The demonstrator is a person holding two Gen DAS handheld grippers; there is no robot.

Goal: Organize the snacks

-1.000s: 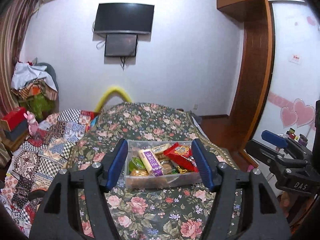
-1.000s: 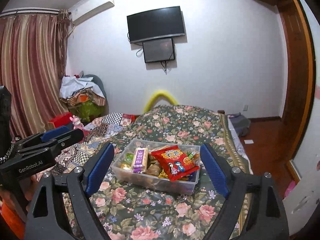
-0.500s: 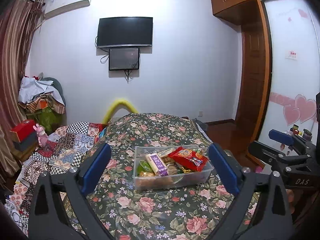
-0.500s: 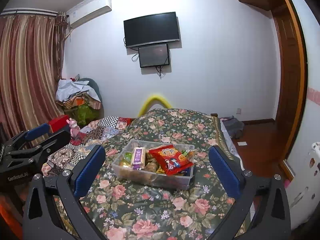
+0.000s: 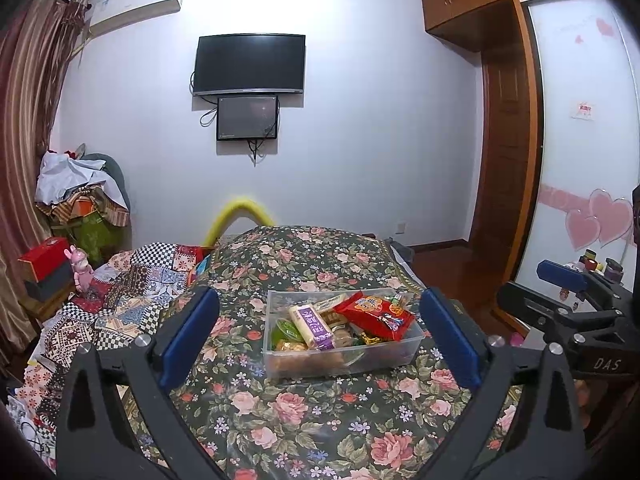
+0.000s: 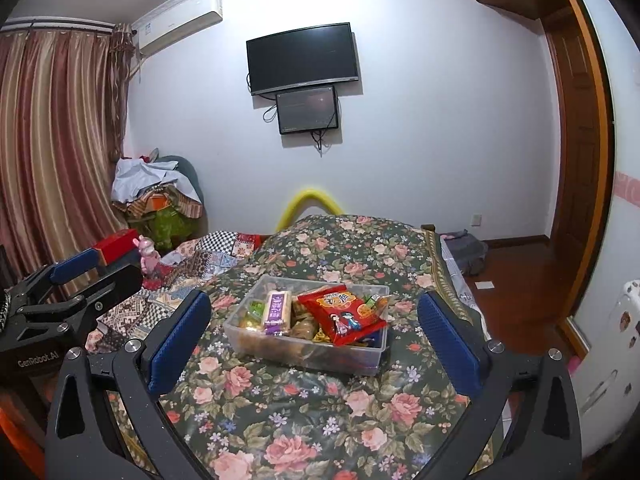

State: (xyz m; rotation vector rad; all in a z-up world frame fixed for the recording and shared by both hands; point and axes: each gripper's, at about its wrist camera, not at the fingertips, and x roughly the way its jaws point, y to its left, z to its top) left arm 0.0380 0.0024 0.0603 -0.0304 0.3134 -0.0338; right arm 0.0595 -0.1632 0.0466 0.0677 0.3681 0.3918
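Observation:
A clear plastic box (image 5: 416, 338) (image 6: 360, 356) stands on the floral bedspread (image 5: 304, 412) (image 6: 288, 416), filled with snacks. On top lie a red snack bag (image 5: 376, 317) (image 6: 340, 314) and a cream bar with a purple label (image 5: 312, 326) (image 6: 276, 310); green and gold packets sit under them. My left gripper (image 5: 318, 336) hangs open above the bedspread, short of the box, with nothing between its blue pads. My right gripper (image 6: 314, 338) is open too, nothing held, the box ahead of it. Each gripper shows at the edge of the other's view.
A patchwork quilt (image 5: 120, 308) covers the bed's left side, with a pink toy rabbit (image 5: 80, 268) and a red box (image 5: 44, 254) beyond it. Clothes pile up in the far left corner (image 6: 156, 184). A wooden door (image 5: 508, 152) and bare floor (image 6: 516, 280) lie right.
Both grippers' jaws have spread wider, the left by much more. The left view has drawn back a little from the box and tilted up, showing more wall and ceiling.

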